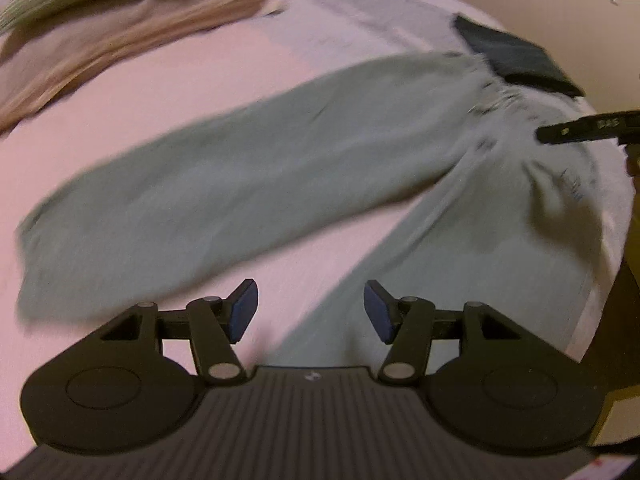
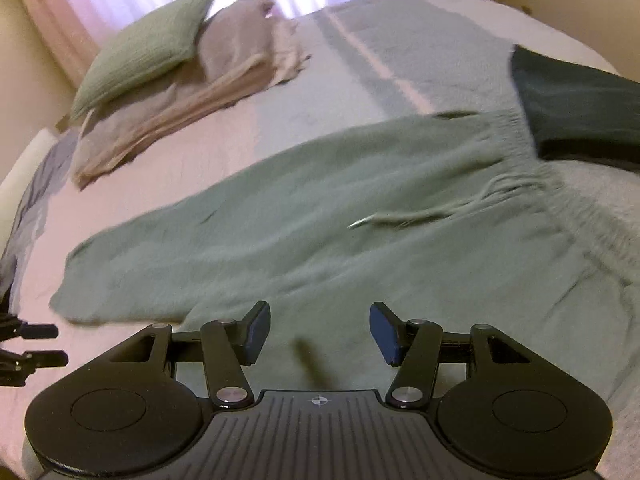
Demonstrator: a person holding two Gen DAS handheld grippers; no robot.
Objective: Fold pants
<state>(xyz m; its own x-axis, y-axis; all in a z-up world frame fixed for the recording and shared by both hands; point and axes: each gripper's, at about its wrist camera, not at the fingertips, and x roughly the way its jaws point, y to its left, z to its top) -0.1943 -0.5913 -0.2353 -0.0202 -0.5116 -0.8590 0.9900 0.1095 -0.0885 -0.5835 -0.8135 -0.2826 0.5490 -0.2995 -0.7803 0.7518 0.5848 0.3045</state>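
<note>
Currently pants [image 2: 320, 216] lie flat on bed [image 1: 160, 92], legs splayed toward 9 o'clock, waistband at 2. I hold left gripper [image 1: 311, 312] and right gripper [image 2: 320, 334] jaws apart, empty, probably to pinch fabric.

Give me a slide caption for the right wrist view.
Open right claw hovers over green pants spread flat on the bed.
</note>
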